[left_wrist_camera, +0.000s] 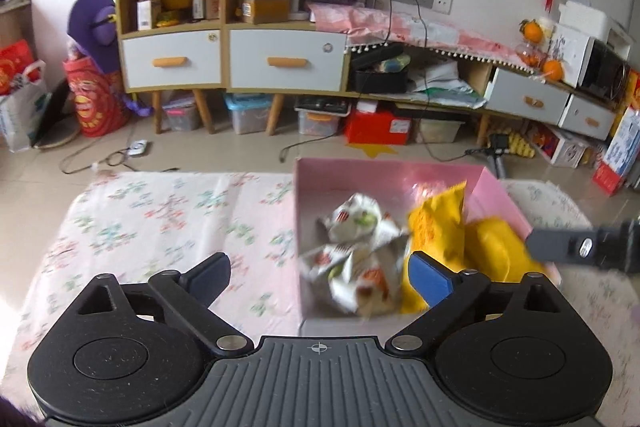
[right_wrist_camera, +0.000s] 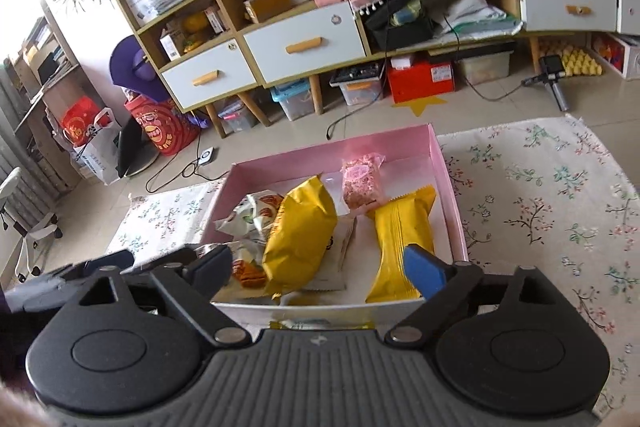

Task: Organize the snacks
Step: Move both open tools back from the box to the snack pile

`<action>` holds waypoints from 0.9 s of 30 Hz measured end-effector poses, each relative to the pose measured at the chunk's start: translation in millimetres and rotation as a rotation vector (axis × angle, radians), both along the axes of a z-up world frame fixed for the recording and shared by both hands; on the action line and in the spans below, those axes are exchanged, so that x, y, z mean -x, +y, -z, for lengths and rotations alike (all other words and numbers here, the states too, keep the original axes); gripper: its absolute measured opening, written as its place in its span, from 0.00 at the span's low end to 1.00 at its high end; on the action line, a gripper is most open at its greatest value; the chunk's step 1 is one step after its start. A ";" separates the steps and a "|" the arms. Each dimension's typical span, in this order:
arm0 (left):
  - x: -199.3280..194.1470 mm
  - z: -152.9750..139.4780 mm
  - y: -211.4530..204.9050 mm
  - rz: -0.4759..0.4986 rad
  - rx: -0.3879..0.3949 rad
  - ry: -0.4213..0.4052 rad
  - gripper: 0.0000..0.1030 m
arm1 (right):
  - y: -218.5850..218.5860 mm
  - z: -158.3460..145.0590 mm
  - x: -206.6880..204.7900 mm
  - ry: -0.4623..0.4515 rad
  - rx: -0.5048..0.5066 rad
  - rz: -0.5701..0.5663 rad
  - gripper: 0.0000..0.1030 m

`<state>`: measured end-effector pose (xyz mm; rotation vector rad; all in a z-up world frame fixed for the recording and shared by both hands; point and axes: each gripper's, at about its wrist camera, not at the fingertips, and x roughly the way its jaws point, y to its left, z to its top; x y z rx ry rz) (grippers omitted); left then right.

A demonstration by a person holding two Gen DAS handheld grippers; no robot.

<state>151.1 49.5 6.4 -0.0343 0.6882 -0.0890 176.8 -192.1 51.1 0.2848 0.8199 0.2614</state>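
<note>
Pink cardboard box point(right_wrist_camera: 448, 183) on the floral-cloth surface point(right_wrist_camera: 540, 187) holds all snacks: big yellow bag point(right_wrist_camera: 300, 231), yellow bar pack point(right_wrist_camera: 400, 231), small pink pack point(right_wrist_camera: 360, 183). Prob light, crinkly, slippery; pinch at crimped ends. Left claw point(left_wrist_camera: 320, 275) & right claw point(right_wrist_camera: 320, 267) both wide, empty.

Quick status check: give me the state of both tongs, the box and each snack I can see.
left tongs: open, empty
right tongs: open, empty
pink box: lidless, on the floral cloth
large yellow bag: in box, lying on other packets
long yellow packet: in box, flat, sealed
pink snack bar: in box, at the back
white printed packets: in box, crumpled
</note>
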 end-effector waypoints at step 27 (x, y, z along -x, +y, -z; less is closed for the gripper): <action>99.0 37.5 25.8 0.189 -0.033 0.040 0.97 | 22.2 39.4 57.2 0.060 0.246 -0.136 0.99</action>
